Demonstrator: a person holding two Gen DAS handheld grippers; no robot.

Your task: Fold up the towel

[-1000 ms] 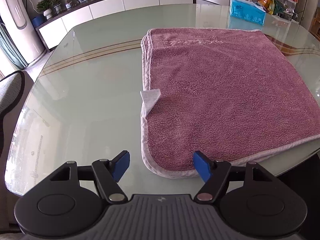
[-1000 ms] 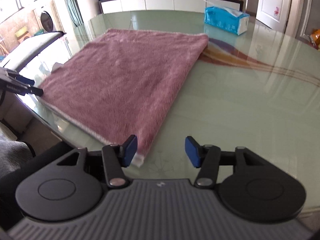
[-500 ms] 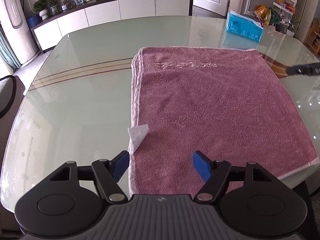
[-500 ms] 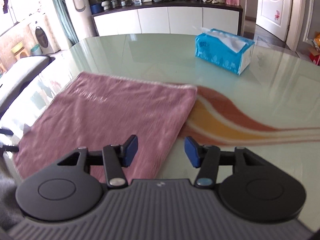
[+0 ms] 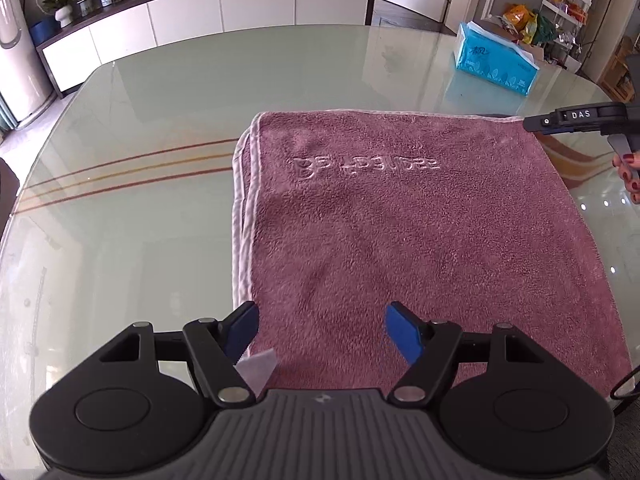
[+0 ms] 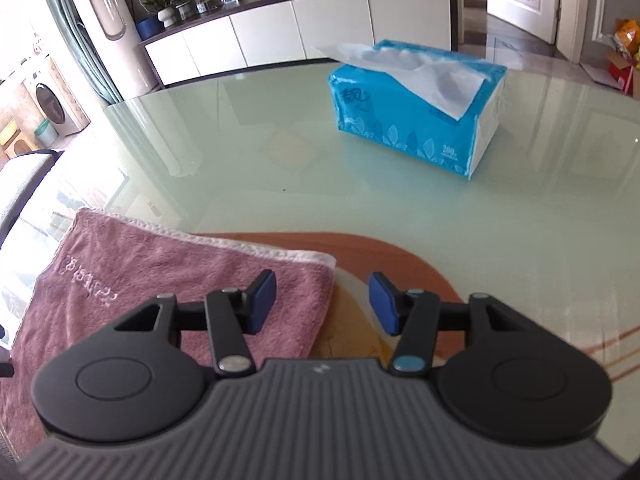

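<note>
The folded mauve terry towel [image 5: 420, 240] lies flat on the glass table [image 5: 160, 128]. The left gripper [image 5: 320, 330] is held wide apart and empty above its near-left edge. The right gripper [image 6: 322, 300], jaws closing with nothing between them, is poised at the far-right corner; only the top layer could be caught, so the fold could be skewed.

Bright daylight; glassy glare; fisheye-bent edges

I see the towel [image 5: 420, 232] lying flat on the glass table, a mauve-pink terry cloth already folded over, with layered edges trimmed in pale pink along its left side. Embossed lettering runs across its far end. A white care label [image 5: 258, 368] sticks out at the near left edge.
</note>
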